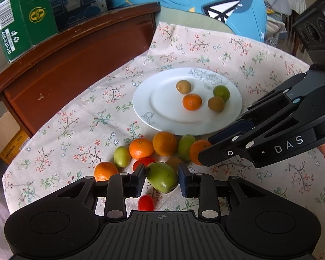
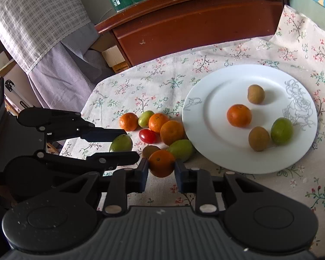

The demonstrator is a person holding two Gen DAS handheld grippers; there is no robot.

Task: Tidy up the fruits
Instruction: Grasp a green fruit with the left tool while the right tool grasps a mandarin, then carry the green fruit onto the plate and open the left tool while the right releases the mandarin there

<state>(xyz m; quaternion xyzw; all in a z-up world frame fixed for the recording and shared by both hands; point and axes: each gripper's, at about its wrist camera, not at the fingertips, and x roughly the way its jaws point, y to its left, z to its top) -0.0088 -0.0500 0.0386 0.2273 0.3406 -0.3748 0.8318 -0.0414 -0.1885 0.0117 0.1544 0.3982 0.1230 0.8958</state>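
**Both grippers down in the fruit pile beside the plate**

Left gripper [image 1: 161, 178] sits low over the floral tablecloth [image 1: 80, 130], and I see its jaws standing apart on either side of a large green fruit [image 1: 162, 179]; the right pad looks to be at the skin, the left shows a thin gap, so I cannot tell whether it is gripped. A cherry tomato [image 1: 146, 203] lies just nearer me than that fruit, and a second one [image 1: 143, 162] is partly hidden behind the left finger.

My right gripper [image 2: 161, 169] has its pads pressed against both sides of a mandarin [image 2: 161, 166], clamped on it, near the rim of the white plate [image 2: 205, 151]. From the left camera I read "DAS" in pale letters on that gripper's black body.

On the plate, which carries a grey rose line drawing, lie a mandarin on the plate [image 2: 239, 115], two brownish kiwis [image 2: 256, 93] [image 2: 259, 138] and a green plum [image 2: 281, 131]. Left of the plate more mandarins and green fruits cluster, touching.

Far left, on a brown wooden cabinet [image 1: 75, 49], stands a green carton [image 1: 21, 15] with a barcode, a recycling mark and yellow-green leaf logos; its number is too small for me to read surely.
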